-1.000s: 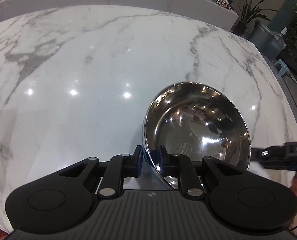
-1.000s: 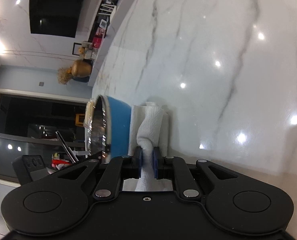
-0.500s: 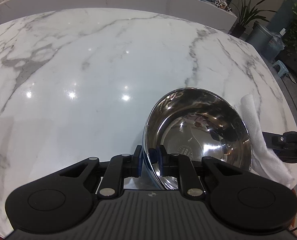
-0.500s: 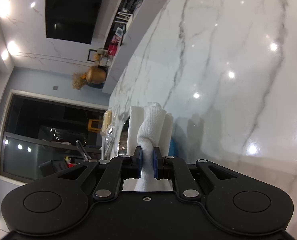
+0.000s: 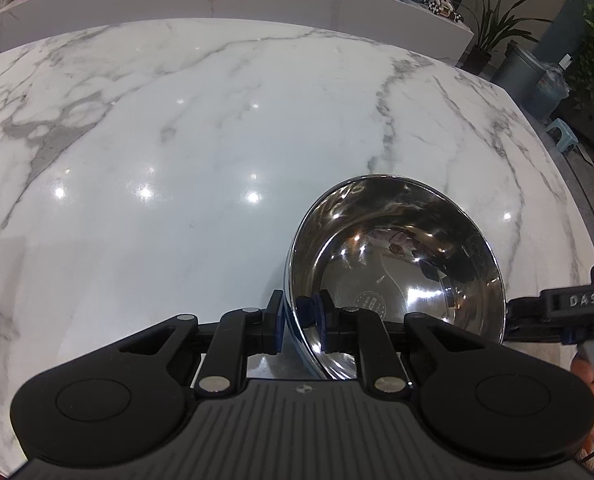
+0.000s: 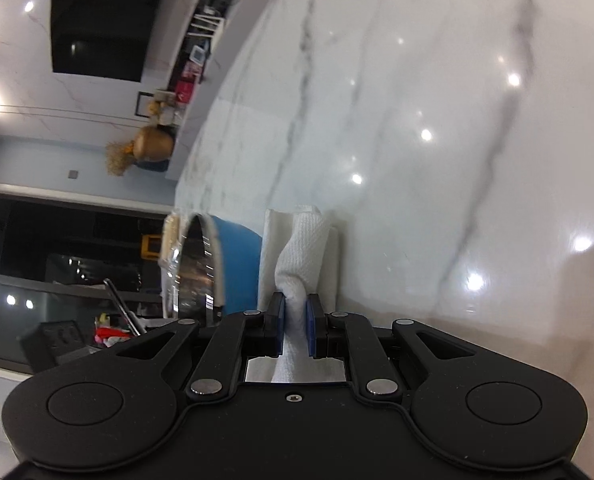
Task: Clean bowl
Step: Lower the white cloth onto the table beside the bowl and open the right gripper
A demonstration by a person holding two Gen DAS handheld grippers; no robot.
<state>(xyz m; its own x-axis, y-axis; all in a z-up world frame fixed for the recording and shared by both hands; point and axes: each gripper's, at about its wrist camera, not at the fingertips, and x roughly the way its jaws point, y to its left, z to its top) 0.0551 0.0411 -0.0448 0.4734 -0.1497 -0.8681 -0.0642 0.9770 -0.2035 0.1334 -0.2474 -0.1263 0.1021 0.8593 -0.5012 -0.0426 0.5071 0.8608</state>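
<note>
The left hand-held gripper (image 5: 299,326) is pinching the bowl (image 5: 397,264) rim over the tabletop (image 5: 177,140), while the right hand-held gripper (image 6: 295,326), just beside it, is clamping a paper towel (image 6: 301,252).

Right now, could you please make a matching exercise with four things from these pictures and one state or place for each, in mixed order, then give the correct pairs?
Things:
1. left gripper
2. right gripper
3. bowl
4. paper towel

States or places:
A. white, pinched between two blue pads
B. shiny steel inside, blue outside
C. shut on the bowl's rim
D. shut on the paper towel, beside the bowl's blue wall

Pairs: 1-C, 2-D, 3-B, 4-A
</note>
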